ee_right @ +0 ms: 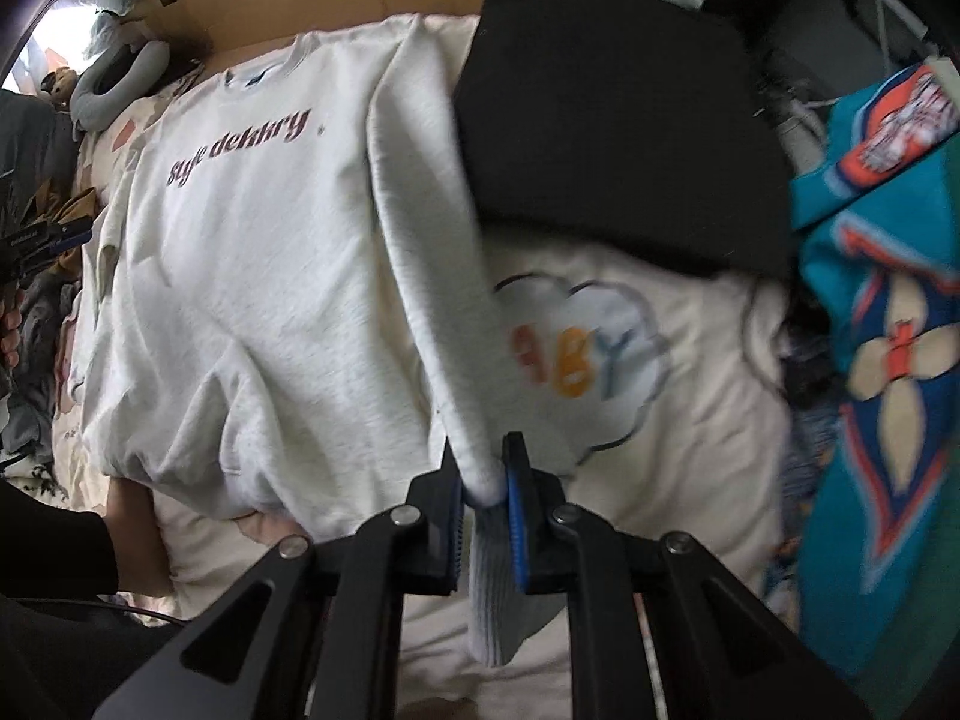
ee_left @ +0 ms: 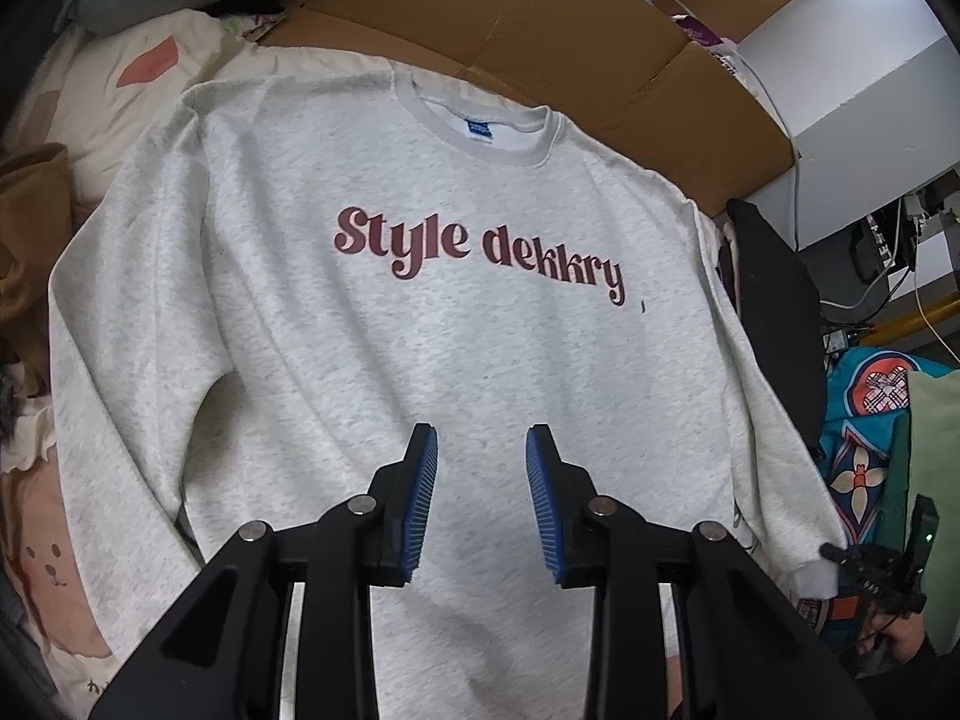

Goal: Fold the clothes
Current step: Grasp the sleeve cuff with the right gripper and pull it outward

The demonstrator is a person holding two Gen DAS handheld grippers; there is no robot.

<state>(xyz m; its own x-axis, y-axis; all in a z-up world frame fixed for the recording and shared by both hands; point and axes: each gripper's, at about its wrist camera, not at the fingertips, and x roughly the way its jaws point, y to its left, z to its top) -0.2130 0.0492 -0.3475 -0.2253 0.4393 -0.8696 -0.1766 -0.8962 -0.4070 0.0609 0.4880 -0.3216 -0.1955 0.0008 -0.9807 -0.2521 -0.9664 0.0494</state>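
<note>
pale heather-grey cotton sweatshirt with dark red "style dekkry" lettering (ee_left: 420, 324) lies face up, spread flat on a cream printed bedspread (ee_right: 690, 420), its collar toward the far edge where flattened brown cardboard (ee_left: 540, 18) lies, its hem toward the near edge. long axis runs near edge to far edge; the lettering reads upright from the near side. right gripper (ee_right: 483, 468): jaws closed on the ribbed cuff of the sweatshirt's sleeve (ee_right: 432, 276), cuff end hanging below the pads; the sleeve rises off the bedspread from shoulder to gripper along the bed's right side. left gripper (ee_left: 482, 444): jaws partly apart, nothing between them, over the lower front panel near the hem. step in hand, as judged: first sleeve fold, carrying the cuff across the chest. to do it well: keep the grip on the rib, not on loose knit; lift only enough for the sleeve to clear the body; sweep it inward so the crease falls at the shoulder seam, parallel to the long axis. left gripper could press the body flat near the hem so the panel does not drag. keep the sleeve clear of the folded black fabric (ee_right: 618, 120) and the teal patterned cloth (ee_right: 888, 300) by the right edge.
</note>
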